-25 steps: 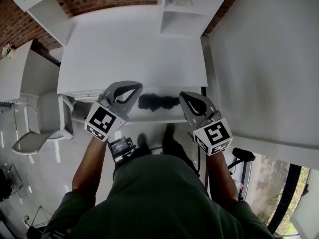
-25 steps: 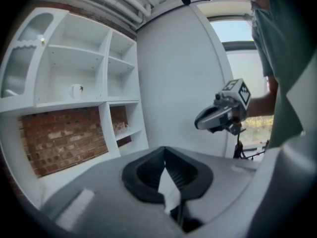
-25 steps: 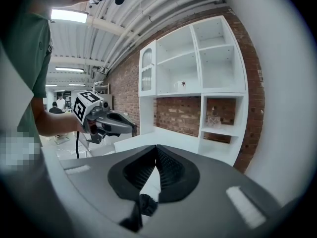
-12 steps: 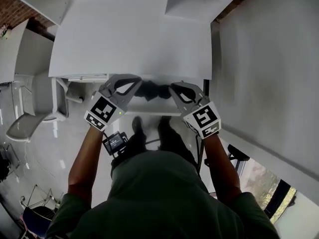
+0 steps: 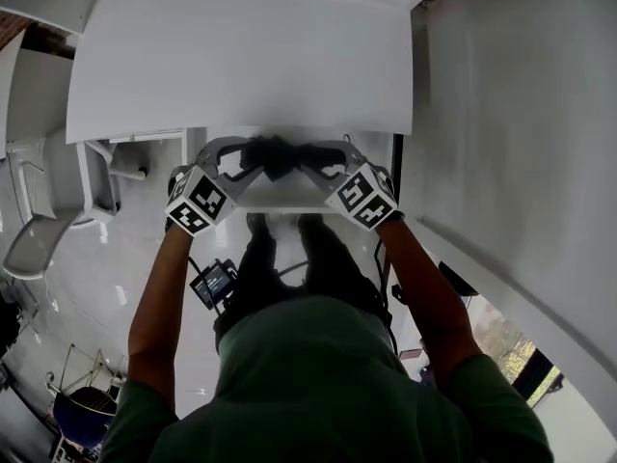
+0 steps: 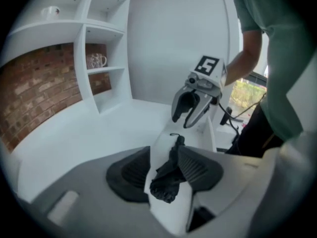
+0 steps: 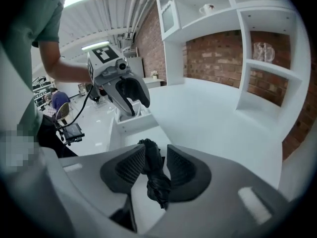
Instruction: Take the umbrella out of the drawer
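Note:
A folded black umbrella (image 5: 280,155) lies in the open white drawer (image 5: 280,199) under the desk's front edge. My left gripper (image 5: 243,154) reaches in at its left end and my right gripper (image 5: 316,158) at its right end. In the left gripper view the umbrella (image 6: 166,180) lies between the opening jaws of the left gripper (image 6: 163,157), with a white gap beside the left pad. In the right gripper view the umbrella (image 7: 156,182) sits between the right gripper's (image 7: 154,157) opening jaws, not pinched. Each gripper view also shows the other gripper across the drawer: the right gripper (image 6: 190,108) and the left gripper (image 7: 126,95).
The white desk top (image 5: 241,56) overhangs the drawer's back. White shelves against a brick wall hold a glass mug (image 6: 96,61) and a cup (image 7: 205,8). A white chair (image 5: 39,239) stands at the left; a white wall panel (image 5: 511,114) runs along the right.
Both grippers have come down from above the drawer front into the drawer, either side of the umbrella. Their jaws have gone from shut to parted.

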### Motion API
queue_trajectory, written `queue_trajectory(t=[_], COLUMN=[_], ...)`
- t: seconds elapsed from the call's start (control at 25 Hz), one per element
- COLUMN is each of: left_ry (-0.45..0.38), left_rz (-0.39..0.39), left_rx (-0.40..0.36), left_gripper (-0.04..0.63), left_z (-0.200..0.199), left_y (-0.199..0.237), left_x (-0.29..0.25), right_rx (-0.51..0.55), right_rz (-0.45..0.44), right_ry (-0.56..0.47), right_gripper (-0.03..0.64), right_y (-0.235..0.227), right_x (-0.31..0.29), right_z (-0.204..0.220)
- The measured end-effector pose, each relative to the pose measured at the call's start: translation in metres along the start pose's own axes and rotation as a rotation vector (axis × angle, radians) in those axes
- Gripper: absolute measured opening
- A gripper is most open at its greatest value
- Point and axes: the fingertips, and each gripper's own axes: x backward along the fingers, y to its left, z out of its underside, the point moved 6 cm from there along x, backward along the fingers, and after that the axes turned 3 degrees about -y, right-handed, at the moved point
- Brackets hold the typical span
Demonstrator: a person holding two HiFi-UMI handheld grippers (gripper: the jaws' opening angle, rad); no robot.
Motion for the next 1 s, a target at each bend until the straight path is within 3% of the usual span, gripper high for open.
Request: queue_trajectory(t=[0.32,0.56,0.76,1.0], left_ry=[0.182,0.263,0.304,0.288], left_rz=[0.117,0.158,0.192,0.155], left_rx=[-0.018,0.001,0.015,0.013], left_gripper=[0.329,0.383,0.387,0.36], left_z=[0.085,0.121,0.147,0.16], left_y=[0.004,0.001,0.003,0.014], left_x=[-0.071,-0.108,-0.122,-0.132], right_rx=[0.066,0.099,0.125,0.137], right_rz=[-0.101,-0.112,-0.139,-0.152], right_ry=[0.226,0.339,0.409,0.443], right_gripper=[0.24,0.311,0.318,0.283], right_y=[-0.012,-0.02,-0.023,-0.025], right_x=[-0.071,-0.098,-0.117,-0.135], right_z=[0.076,0.125,0.141,0.149])
